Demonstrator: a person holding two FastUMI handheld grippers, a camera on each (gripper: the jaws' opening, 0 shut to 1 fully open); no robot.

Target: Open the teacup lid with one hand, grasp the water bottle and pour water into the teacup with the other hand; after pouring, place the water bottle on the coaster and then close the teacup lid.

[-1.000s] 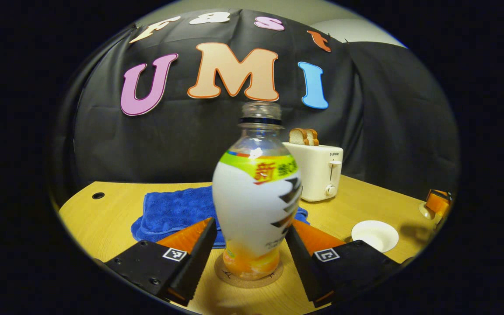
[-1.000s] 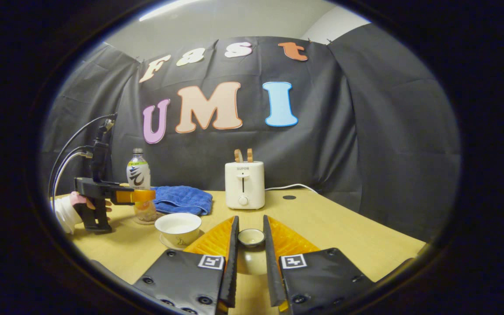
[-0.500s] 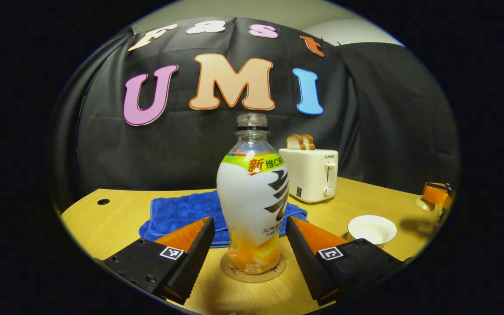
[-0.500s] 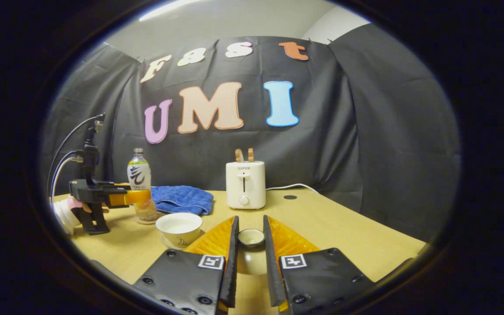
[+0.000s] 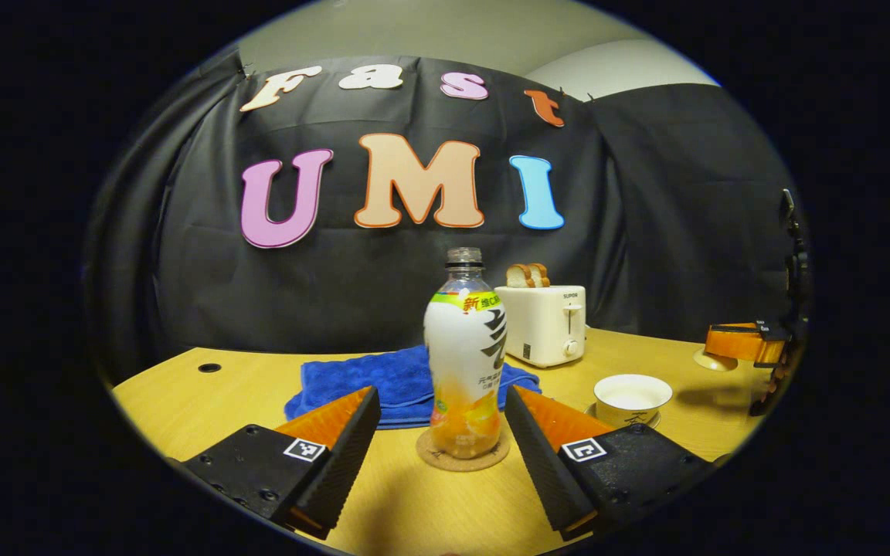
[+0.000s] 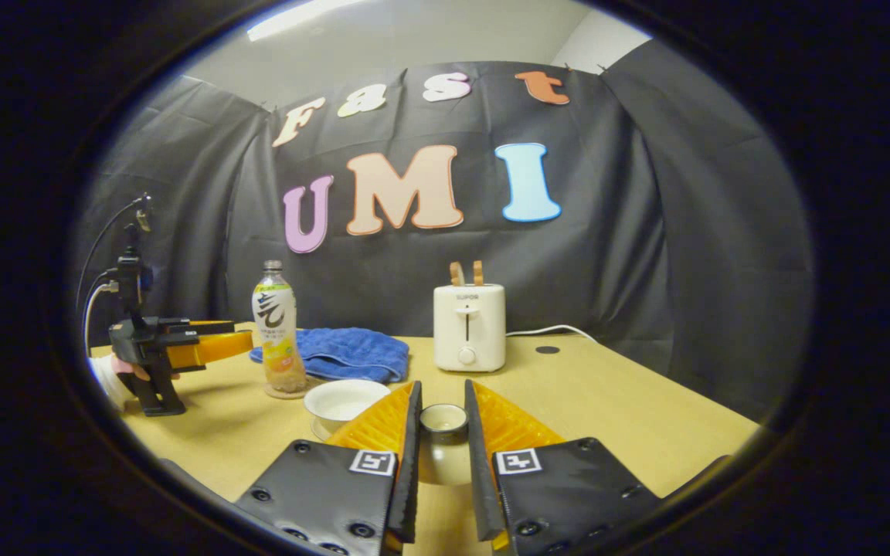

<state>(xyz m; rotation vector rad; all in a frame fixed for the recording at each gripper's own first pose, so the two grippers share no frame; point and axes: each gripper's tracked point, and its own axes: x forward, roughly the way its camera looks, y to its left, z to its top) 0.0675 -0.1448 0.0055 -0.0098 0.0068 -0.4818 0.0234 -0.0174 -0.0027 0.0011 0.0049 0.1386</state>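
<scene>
A water bottle (image 5: 464, 347) with a white label stands upright on a round cork coaster (image 5: 462, 457). My left gripper (image 5: 441, 395) is open and sits a short way in front of the bottle, not touching it. To the right, the white teacup (image 5: 633, 394) sits uncovered on its saucer. In the right gripper view, my right gripper (image 6: 442, 403) is shut on the teacup lid (image 6: 443, 421), held just right of the teacup (image 6: 344, 400). The bottle (image 6: 275, 324), the coaster (image 6: 288, 390) and the open left gripper (image 6: 209, 346) are at the left there.
A white toaster (image 5: 541, 323) with two bread slices stands behind the bottle, its cable (image 6: 549, 330) trailing right. A blue towel (image 5: 399, 382) lies behind the coaster. A hand (image 6: 117, 372) holds the left gripper. The wooden table (image 6: 607, 401) has bare room on its right side.
My left gripper has drawn back from the bottle, which stays upright on the coaster. My right gripper keeps the lid and has shifted slightly.
</scene>
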